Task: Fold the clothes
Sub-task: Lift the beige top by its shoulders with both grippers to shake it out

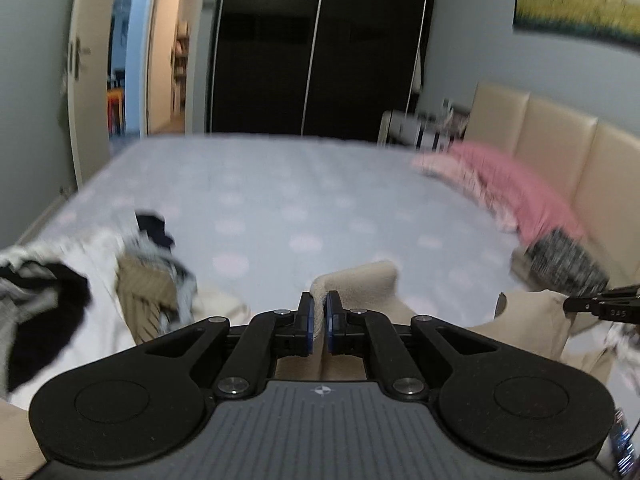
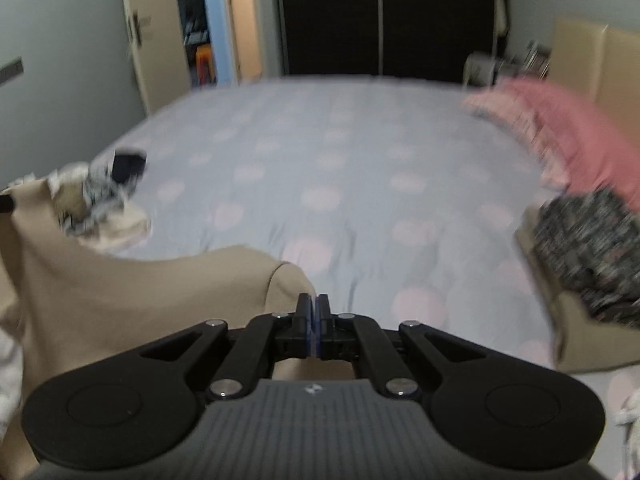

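Pinching beige garment (image 1: pixel 356 280), left tongs (image 1: pixel 319 322) narrowed on thick soft fold. Right tongs (image 2: pixel 317 326) clamped nearly flat on thin edge of same cloth (image 2: pixel 132 304). Smooth fabric hangs between both above dotted lilac bed (image 2: pixel 340 168); rumpled laundry pile (image 1: pixel 80 280) at left.

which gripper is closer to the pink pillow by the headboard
Right. The right gripper sits on the pink pillow side; the left gripper is farther off, beside the clothes pile.
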Tool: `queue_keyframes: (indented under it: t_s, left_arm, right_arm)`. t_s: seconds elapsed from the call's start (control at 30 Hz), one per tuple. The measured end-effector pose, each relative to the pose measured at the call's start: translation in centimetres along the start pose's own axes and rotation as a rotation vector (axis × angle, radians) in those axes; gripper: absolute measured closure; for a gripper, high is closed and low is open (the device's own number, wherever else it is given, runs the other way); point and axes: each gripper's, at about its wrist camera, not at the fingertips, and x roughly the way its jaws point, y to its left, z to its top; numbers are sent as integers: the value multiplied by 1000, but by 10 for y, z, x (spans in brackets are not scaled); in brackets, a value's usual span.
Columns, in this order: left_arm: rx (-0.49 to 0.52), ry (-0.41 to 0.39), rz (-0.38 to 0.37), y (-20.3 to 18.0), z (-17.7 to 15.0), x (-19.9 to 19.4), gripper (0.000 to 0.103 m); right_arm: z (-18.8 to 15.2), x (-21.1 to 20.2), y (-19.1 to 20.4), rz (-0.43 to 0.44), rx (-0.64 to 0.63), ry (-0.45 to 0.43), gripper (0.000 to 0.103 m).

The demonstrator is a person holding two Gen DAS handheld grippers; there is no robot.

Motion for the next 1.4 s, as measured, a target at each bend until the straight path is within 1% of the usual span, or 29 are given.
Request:
queue_keyframes:
  t_s: [0.17, 0.33, 0.43, 0.57, 0.63, 0.67, 0.8, 0.87, 1.03, 1.2, 1.27, 1.4]
  left_arm:
    - [35, -125, -23, -25, 41, -60, 99]
    - [89, -260, -17, -58, 91, -108, 99]
    - [107, -322, -2, -76, 124, -124, 99]
    - [105, -397, 10, -101, 161, -136, 99]
    - [114, -427, 8, -111, 170, -144, 99]
    - [119, -430, 5, -114, 170, -146, 99]
    - [139, -445, -4, -124, 166, -153, 99]
    - [149, -452, -9, -129, 164, -157, 99]
    - [167, -455, -11, -136, 165, -159, 99]
    - [183, -434, -1, -137, 173, -149, 99]
    - [187, -408, 11, -138, 176, -140, 99]
    - [198, -338, 48, -138, 178, -106, 99]
  right_arm:
    - [30, -71, -4, -41, 44, -189, 101]
    - [74, -148, -1, -95, -8, -354, 101]
    - [99, -187, 2, -128, -45, -430, 101]
    - [135, -229, 7, -200, -72, -516, 101]
    - [149, -248, 7, -226, -63, -555, 101]
    - [153, -258, 7, -236, -61, -571, 101]
    - [151, -284, 9, -270, -106, -600, 102]
    - [147, -289, 8, -289, -124, -599, 102]
    - [141, -300, 6, -299, -135, -613, 102]
    - [151, -297, 4, -322, -147, -614, 102]
    - [158, -291, 1, -326, -147, -606, 102]
    - [171, -259, -1, -346, -162, -541, 102]
